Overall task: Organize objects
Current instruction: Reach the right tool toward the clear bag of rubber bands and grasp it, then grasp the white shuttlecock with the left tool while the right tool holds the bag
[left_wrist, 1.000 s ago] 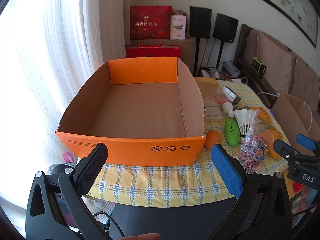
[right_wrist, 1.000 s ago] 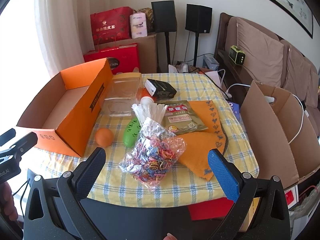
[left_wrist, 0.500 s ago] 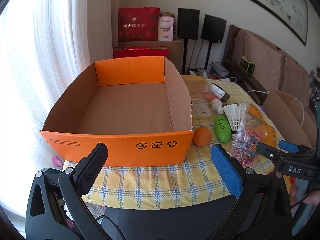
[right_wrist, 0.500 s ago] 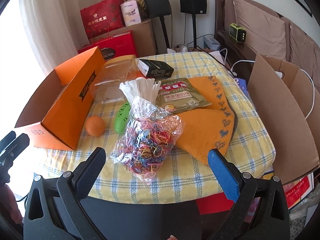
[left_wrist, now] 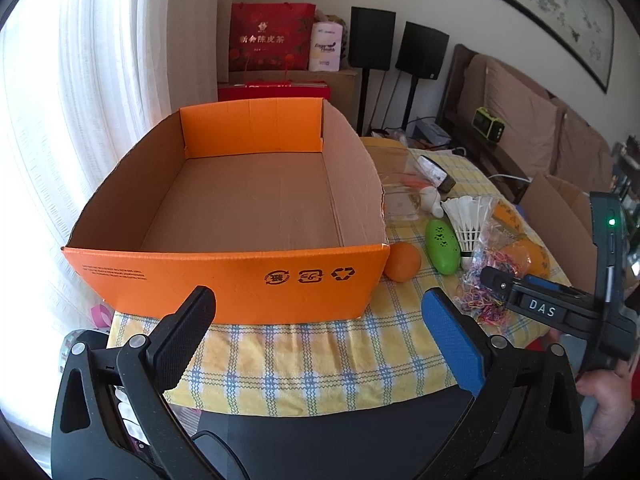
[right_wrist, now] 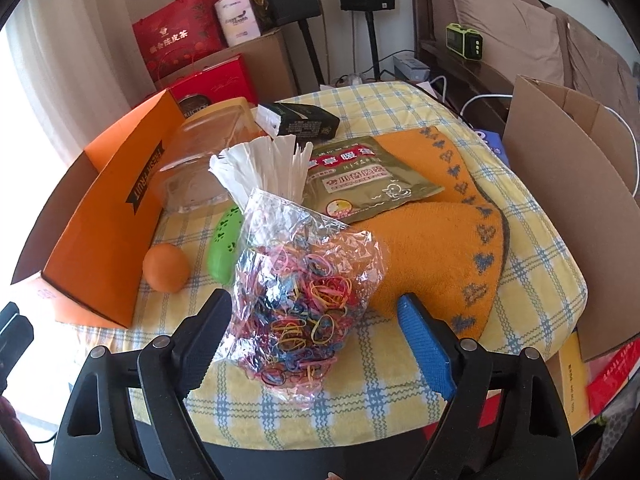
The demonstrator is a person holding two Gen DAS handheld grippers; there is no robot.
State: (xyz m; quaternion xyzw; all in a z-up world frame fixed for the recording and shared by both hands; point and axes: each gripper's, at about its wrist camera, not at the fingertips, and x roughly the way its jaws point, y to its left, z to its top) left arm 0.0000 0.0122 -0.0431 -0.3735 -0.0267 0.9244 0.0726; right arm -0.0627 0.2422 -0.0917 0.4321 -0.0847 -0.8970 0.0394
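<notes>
A clear bag of coloured rubber bands (right_wrist: 304, 300) lies on the yellow checked tablecloth (right_wrist: 400, 368). My right gripper (right_wrist: 312, 312) has come down around the bag. Its jaws are closing with the bag between them, and the blue pad still stands apart from the plastic. In the left wrist view the right gripper (left_wrist: 516, 280) reaches in over the bag (left_wrist: 480, 268). My left gripper (left_wrist: 318, 300) hangs open and empty before the front wall of the empty orange cardboard box (left_wrist: 224, 276).
Beside the box lie an orange ball (right_wrist: 166, 268), a green case (right_wrist: 224, 244), white shuttlecocks (right_wrist: 264, 168) and a clear plastic container (right_wrist: 196, 168). Farther back are an olive packet (right_wrist: 360, 176), an orange towel (right_wrist: 432, 248) and a black carton (right_wrist: 300, 120). A brown cardboard box (right_wrist: 560, 200) stands right.
My right gripper has sunk toward the bag of rubber bands, which now fills the gap between its fingers, and its jaws have narrowed. The left gripper has barely moved.
</notes>
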